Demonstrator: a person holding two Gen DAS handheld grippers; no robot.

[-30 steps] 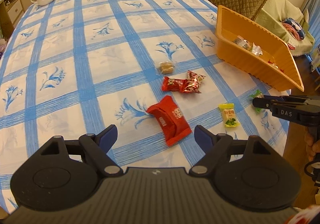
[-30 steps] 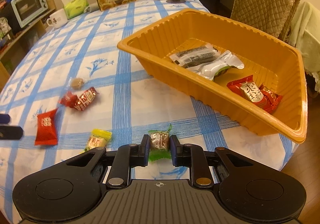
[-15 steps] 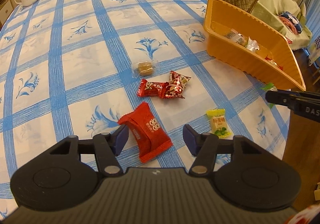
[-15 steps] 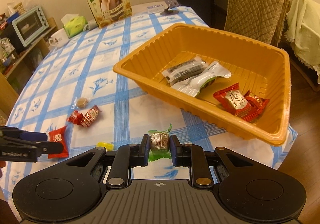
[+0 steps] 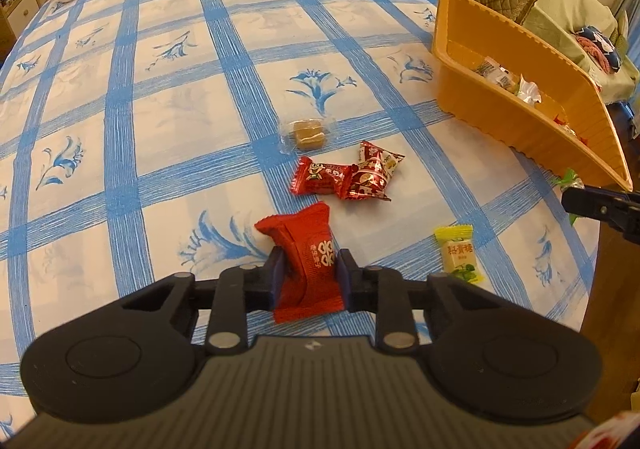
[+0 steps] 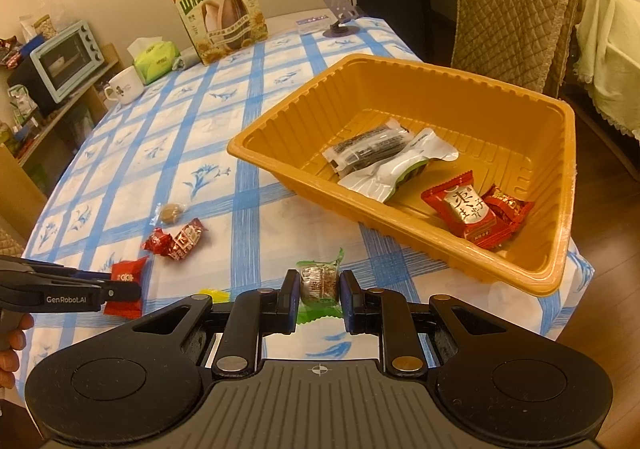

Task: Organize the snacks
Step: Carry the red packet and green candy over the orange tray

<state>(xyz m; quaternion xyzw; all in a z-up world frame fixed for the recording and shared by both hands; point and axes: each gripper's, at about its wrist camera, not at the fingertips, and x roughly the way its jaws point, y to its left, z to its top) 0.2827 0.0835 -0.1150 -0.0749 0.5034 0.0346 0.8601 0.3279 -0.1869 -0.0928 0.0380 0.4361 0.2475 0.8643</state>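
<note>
Both jaws are clamped: the left gripper (image 5: 308,277) on a red packet (image 5: 308,261) whose long axis points toward the orange tray (image 6: 400,233), the right gripper (image 6: 319,295) on a green-wrapped candy (image 6: 319,281) just before that tray. Only the right view shows the tray's floor.

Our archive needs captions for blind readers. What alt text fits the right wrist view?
The right gripper is shut on a green-wrapped snack just short of an orange tray that holds four packets. Left of it on the blue-checked tablecloth, the left gripper pinches a red packet near more loose snacks.
</note>
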